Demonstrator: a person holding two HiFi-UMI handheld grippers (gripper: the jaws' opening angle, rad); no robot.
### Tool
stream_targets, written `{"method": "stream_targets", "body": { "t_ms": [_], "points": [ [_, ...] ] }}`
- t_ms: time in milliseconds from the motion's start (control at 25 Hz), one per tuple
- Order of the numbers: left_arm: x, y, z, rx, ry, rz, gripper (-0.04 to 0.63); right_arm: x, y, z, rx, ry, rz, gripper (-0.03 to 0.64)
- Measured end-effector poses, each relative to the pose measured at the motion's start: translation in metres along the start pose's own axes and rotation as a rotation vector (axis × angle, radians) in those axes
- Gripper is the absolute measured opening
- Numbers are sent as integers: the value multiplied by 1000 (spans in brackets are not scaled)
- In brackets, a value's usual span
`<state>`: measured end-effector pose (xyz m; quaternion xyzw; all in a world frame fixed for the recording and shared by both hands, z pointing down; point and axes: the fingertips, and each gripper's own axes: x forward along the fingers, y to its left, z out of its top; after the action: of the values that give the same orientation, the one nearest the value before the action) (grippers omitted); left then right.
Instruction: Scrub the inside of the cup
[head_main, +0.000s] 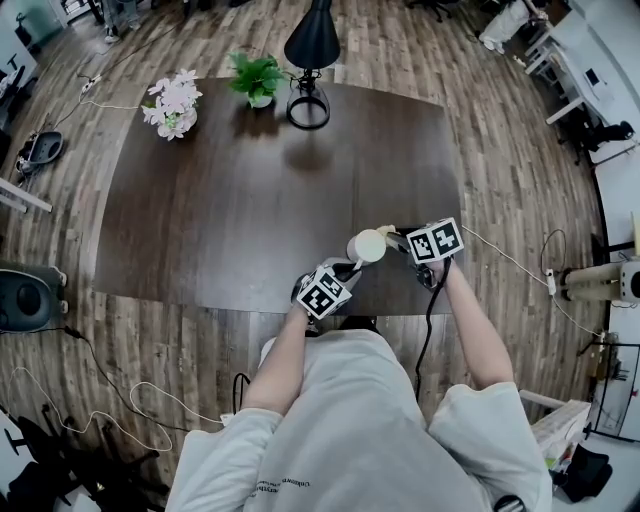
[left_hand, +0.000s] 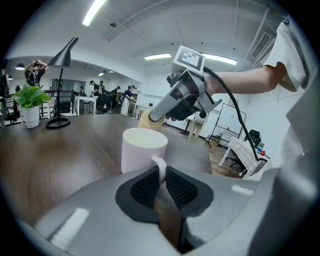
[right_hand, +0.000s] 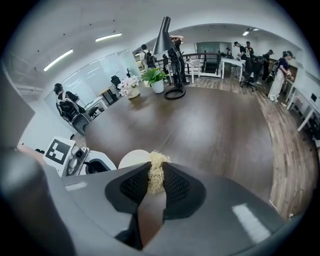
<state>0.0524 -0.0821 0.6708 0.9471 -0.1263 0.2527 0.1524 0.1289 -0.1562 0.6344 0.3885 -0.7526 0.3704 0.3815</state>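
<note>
A white cup (left_hand: 142, 150) stands upright on the dark wooden table (head_main: 250, 200) near its front edge, also visible as the cup (head_main: 366, 246) in the head view. My left gripper (left_hand: 161, 176) is shut on the cup's handle (left_hand: 159, 167). My right gripper (right_hand: 156, 179) is shut on a pale fibrous scrubber (right_hand: 156, 170). The scrubber (left_hand: 149, 120) hangs just behind and above the cup's rim, outside the cup. From the right gripper view the cup (right_hand: 131, 159) shows just beyond the scrubber.
A black desk lamp (head_main: 309, 60), a small green potted plant (head_main: 257, 78) and a pot of pale flowers (head_main: 172, 104) stand along the table's far edge. Cables run over the wooden floor (head_main: 510, 180) around the table. People and desks fill the office background.
</note>
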Motion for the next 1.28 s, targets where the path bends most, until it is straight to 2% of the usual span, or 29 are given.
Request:
{"method": "stream_targets", "body": {
  "t_ms": [760, 1280],
  "points": [
    [4, -4, -2, -16, 18, -26, 43, 1, 2, -28, 39, 30, 19, 91],
    [1, 1, 6, -76, 3, 12, 41, 8, 28, -46, -19, 73, 54, 91]
  ]
}}
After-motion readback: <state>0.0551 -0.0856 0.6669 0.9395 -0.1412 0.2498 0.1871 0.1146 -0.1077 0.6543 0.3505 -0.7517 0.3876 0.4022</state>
